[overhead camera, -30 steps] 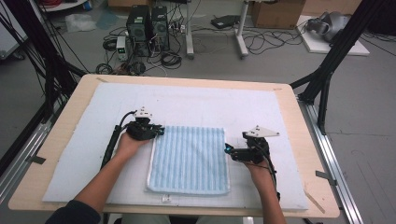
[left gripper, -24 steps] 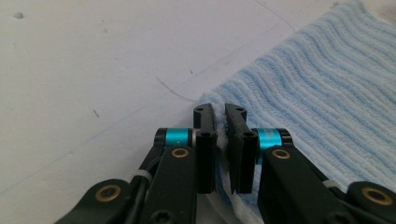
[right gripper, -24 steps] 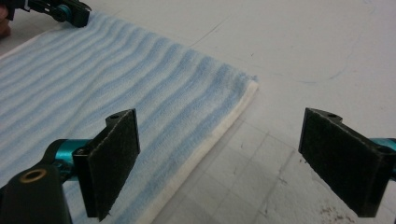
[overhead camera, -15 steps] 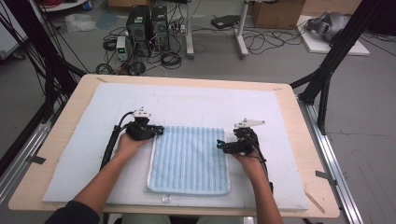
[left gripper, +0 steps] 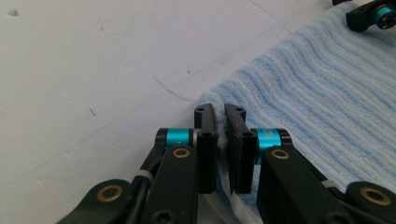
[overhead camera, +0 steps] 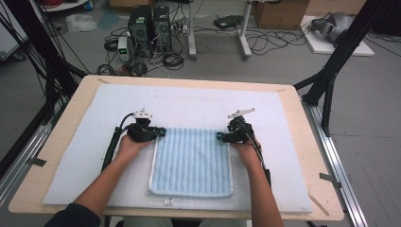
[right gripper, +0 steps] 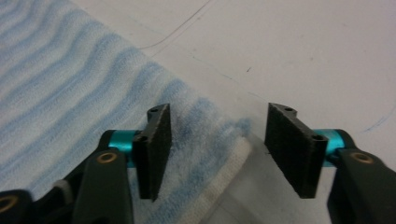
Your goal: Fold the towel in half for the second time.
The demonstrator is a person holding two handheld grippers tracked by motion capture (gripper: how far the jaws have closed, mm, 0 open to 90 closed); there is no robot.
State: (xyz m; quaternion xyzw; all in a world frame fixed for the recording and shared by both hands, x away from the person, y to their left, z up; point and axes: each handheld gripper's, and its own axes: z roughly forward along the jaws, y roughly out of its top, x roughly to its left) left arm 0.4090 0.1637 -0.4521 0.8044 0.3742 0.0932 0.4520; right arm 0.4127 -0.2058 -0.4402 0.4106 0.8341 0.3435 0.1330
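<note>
A light blue striped towel (overhead camera: 191, 161) lies flat on the white mat (overhead camera: 283, 156). In the high view my left gripper (overhead camera: 161, 133) is at the towel's far left corner. In the left gripper view this gripper (left gripper: 220, 112) is shut, with the edge of the towel (left gripper: 327, 93) pinched between its jaws. My right gripper (overhead camera: 221, 137) is at the far right corner. In the right gripper view this gripper (right gripper: 219, 116) is open, and its jaws straddle the corner of the towel (right gripper: 70, 84) with its white hem.
The mat covers most of a wooden table (overhead camera: 71, 109). Black frame posts (overhead camera: 331, 71) stand at both sides. Computers and cables (overhead camera: 146, 28) lie on the floor beyond the far edge. A small white tag (overhead camera: 166, 202) sits at the mat's near edge.
My right gripper has moved left and away from the person, from beside the towel's right edge to its far right corner. The left gripper has stayed put.
</note>
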